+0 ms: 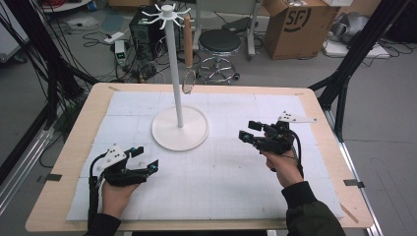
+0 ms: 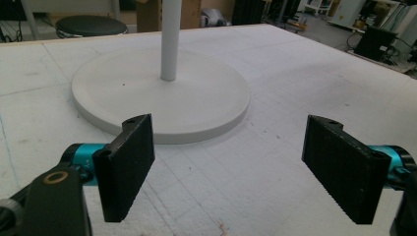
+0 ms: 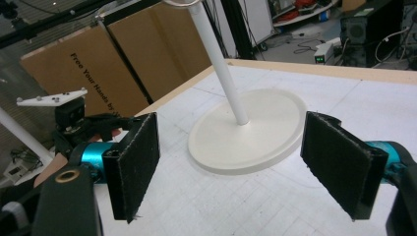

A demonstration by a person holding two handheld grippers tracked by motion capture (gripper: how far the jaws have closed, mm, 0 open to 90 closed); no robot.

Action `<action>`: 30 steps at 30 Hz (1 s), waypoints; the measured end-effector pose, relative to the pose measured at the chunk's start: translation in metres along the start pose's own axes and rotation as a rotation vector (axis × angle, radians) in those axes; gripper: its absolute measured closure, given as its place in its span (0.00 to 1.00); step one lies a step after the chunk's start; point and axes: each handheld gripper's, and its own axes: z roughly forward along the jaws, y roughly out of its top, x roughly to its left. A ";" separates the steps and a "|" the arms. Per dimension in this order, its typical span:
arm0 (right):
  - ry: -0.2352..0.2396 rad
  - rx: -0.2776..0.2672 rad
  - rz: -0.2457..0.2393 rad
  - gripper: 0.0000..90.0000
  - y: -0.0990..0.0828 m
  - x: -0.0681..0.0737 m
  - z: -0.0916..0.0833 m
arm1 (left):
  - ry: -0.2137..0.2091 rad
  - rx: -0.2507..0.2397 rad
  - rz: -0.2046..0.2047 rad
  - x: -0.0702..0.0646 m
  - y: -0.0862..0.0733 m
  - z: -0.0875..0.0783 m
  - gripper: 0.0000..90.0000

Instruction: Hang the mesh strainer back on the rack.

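A white hook stand [image 1: 173, 69] rises from a round base [image 1: 180, 129] at the middle back of the white mat. From one of its top hooks hangs a utensil with a wooden handle [image 1: 188, 34] and a wire ring [image 1: 188, 81] at its lower end. My left gripper [image 1: 146, 157] rests low at the front left, open and empty, with the base [image 2: 196, 98] and pole [image 2: 168, 39] just ahead of it [image 2: 233, 167]. To the right of the base, my right gripper [image 1: 247, 129] is open and empty [image 3: 236, 164], facing the base [image 3: 265, 123] and pole [image 3: 221, 69].
The white mat [image 1: 221, 177] covers a wooden table [image 1: 74, 147]. Behind the table stand a black stool [image 1: 220, 42], a cardboard box [image 1: 300, 24] and electronics on the floor. Black frame legs [image 1: 344, 73] flank the table. The left gripper's grey plate [image 3: 51, 100] shows beyond the right gripper.
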 end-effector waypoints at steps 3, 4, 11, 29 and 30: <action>-0.003 0.009 -0.020 0.24 -0.001 0.003 -0.001 | -0.002 -0.002 -0.001 -0.001 0.000 0.000 0.23; -0.006 0.011 -0.025 0.24 -0.002 0.004 -0.001 | -0.005 -0.006 -0.001 -0.001 0.001 -0.001 0.23; -0.028 0.013 -0.031 0.24 -0.023 0.000 -0.010 | -0.023 -0.006 0.010 -0.005 0.001 -0.001 0.23; -0.065 0.001 0.018 0.23 -0.064 -0.012 -0.038 | -0.046 -0.018 -0.011 -0.007 0.000 0.001 0.23; -0.067 -0.002 0.018 0.23 -0.066 -0.012 -0.039 | -0.052 -0.024 -0.023 -0.006 -0.001 0.001 0.23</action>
